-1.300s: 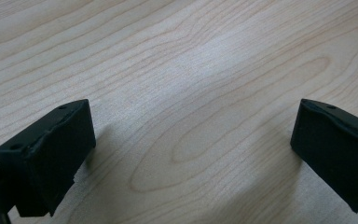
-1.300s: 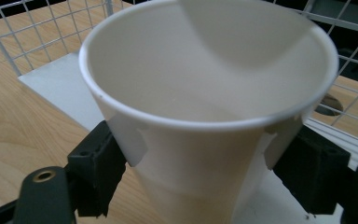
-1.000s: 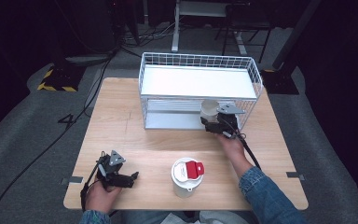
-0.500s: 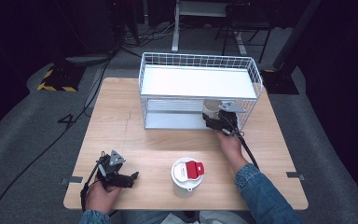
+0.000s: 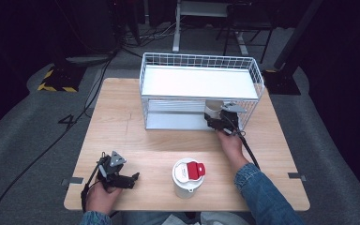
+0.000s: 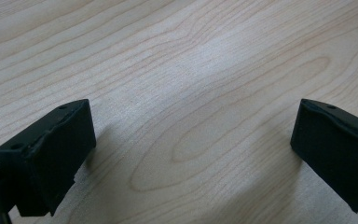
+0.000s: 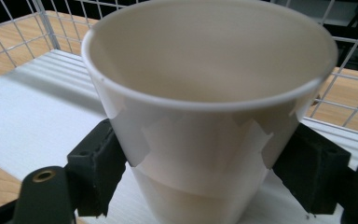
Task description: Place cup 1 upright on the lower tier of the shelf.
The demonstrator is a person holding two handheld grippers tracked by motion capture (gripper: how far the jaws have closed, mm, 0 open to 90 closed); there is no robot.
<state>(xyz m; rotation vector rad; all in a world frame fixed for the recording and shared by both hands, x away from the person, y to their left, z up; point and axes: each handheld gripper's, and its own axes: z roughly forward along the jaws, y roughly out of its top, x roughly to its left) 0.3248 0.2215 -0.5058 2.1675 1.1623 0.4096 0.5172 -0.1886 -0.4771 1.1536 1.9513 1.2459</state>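
1. Cup (image 7: 205,116), white paper, upright, pinched by the right gripper (image 5: 219,120) inside the wire rack's (image 5: 201,63) lower tier.
2. Rack wires surround it closely.
3. Left gripper (image 5: 122,178) rests spread on the wooden table (image 5: 136,136).
4. Red-lidded container (image 5: 189,176) stands between the hands.

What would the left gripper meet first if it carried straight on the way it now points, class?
Probably the bare wooden table: the left gripper, jaws wide apart and empty, angles down at the wood. In the high view it points toward the lidded white container, so a flatter path might reach that.
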